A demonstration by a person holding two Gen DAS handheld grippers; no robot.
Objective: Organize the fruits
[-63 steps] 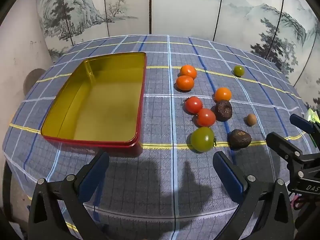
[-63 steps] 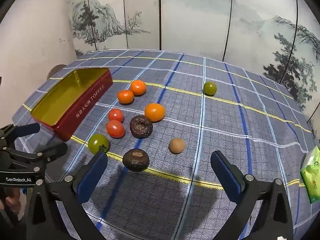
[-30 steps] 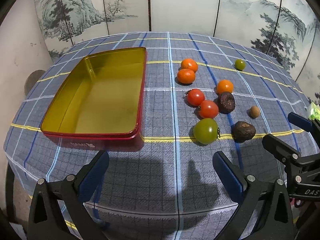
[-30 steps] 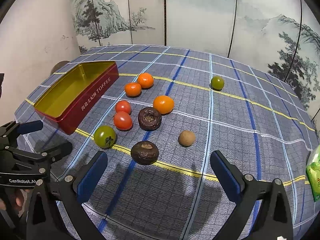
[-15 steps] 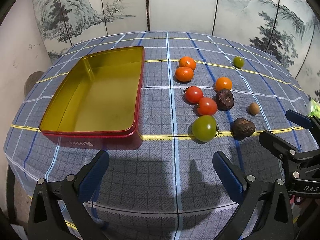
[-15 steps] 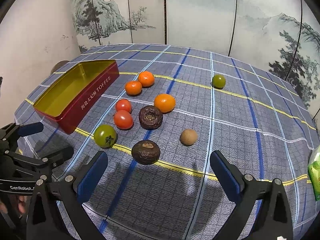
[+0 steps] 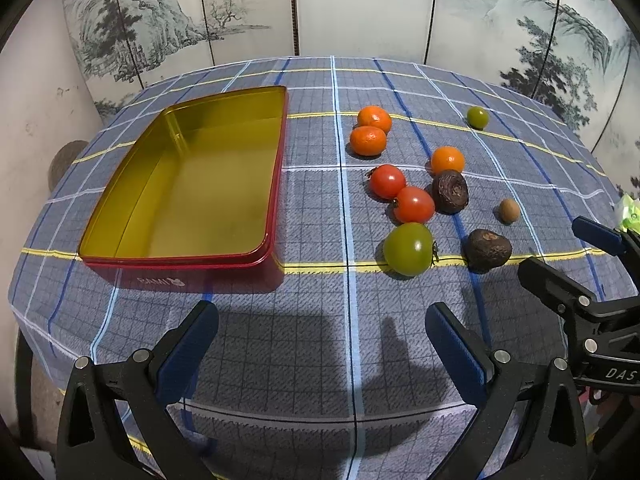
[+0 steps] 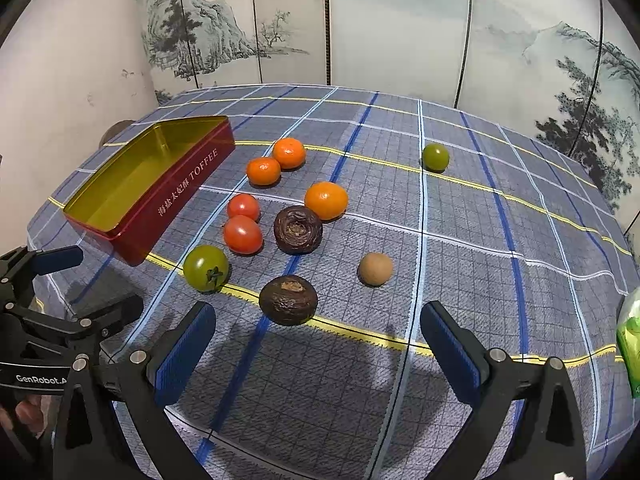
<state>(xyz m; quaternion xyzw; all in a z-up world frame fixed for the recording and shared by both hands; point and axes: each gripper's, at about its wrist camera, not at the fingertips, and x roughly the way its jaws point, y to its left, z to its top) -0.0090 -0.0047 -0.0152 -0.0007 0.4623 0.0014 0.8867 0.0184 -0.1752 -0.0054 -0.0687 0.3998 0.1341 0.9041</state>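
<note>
- Round table under a blue plaid cloth [image 7: 304,344]; painted folding screen [image 8: 400,32] behind the far edge.
- Left gripper [image 7: 320,340]: jaws spread wide, nothing between the blue pads, above the near edge of the table.
- Right gripper [image 8: 316,344]: jaws likewise spread wide and holding nothing, above the near edge, just short of the nearest fruit.
- Nearest fruit: dark wrinkled fruit [image 8: 288,300] on the yellow stripe; large green tomato [image 8: 206,268] beside it toward the tin.
- Small brown round fruit [image 8: 375,268] lies apart, toward the right edge.
- Middle group: two red tomatoes [image 8: 243,234] touching or nearly so; second dark wrinkled fruit [image 8: 298,229] just beside them, orange mandarin [image 8: 326,200] touching its far side.
- Farther: pair of mandarins [image 8: 276,162] side by side.
- Farthest: small green fruit [image 8: 435,157], alone near the far right edge.
- Red tin [image 7: 276,184] with gold inside, open, no fruit in it, on the left half of the table; side reads "TOFFEE".
- Green packet [image 8: 630,344] at the right edge, partly out of view.
</note>
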